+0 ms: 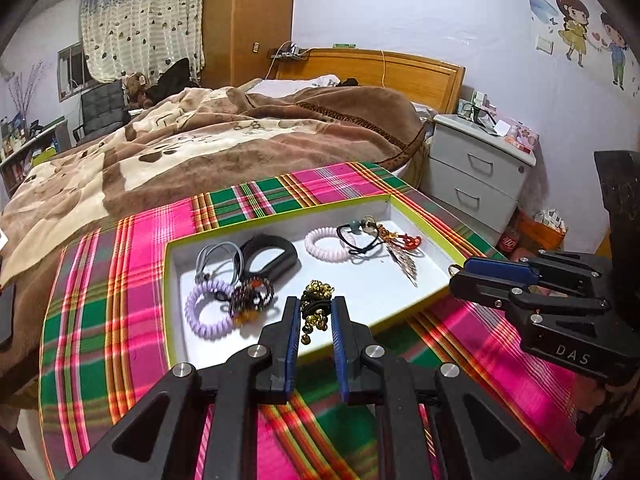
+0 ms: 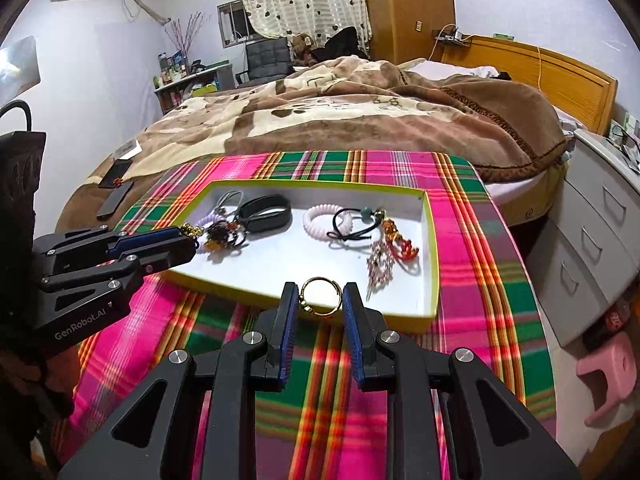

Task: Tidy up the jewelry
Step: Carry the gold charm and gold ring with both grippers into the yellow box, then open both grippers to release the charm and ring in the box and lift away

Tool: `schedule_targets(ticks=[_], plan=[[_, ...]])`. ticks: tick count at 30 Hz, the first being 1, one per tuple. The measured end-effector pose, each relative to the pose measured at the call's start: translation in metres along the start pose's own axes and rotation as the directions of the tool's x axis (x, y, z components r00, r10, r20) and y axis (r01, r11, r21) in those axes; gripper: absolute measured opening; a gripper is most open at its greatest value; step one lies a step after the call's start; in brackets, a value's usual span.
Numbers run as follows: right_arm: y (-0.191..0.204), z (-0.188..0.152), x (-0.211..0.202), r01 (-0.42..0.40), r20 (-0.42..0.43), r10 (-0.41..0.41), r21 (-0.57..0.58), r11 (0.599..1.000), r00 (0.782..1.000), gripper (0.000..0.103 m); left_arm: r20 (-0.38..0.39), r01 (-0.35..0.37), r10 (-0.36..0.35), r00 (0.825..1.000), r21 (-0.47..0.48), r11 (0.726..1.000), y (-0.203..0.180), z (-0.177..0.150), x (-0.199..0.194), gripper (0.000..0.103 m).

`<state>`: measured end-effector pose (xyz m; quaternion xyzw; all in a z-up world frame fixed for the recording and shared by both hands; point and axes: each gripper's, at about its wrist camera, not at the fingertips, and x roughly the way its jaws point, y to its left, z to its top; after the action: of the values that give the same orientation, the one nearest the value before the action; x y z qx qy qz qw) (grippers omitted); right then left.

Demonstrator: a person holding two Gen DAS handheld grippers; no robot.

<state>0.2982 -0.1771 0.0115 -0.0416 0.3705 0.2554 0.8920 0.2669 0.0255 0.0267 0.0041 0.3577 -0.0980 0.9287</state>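
My left gripper [image 1: 316, 312] is clamped on a black hair tie strung with gold bells [image 1: 313, 308], held above the near left part of the white tray [image 1: 372, 284], angled downward. My right gripper [image 2: 320, 300] pinches a gold ring [image 2: 319, 295] over the tray's near edge, pitched down likewise. Judged step: both pieces are in carry, not yet sorted. The next move calls for choosing a bare spot, likely the tray's middle, then lowering each piece before loosening the grip.

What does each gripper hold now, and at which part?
The left gripper pinches a black hair tie with gold bells at its band. The right gripper clamps a gold ring across its hoop.
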Motion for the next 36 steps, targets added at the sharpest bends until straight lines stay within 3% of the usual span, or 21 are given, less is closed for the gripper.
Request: schedule_targets(ticks=[16,36], plan=[[-0.017,0.021,0.071,0.019,-0.101,-0.021,-0.024,1.0,0.995,0.023,-0.101,0.021,-0.018,0.995,0.032,0.999,0.016,0.019,0.072,0.015],[-0.021,0.024,0.096,0.031,-0.154,-0.035,-0.025,0.999,0.987,0.023,-0.178,0.037,-0.027,0.984,0.05,0.998,0.017,0.014,0.101,0.016]])
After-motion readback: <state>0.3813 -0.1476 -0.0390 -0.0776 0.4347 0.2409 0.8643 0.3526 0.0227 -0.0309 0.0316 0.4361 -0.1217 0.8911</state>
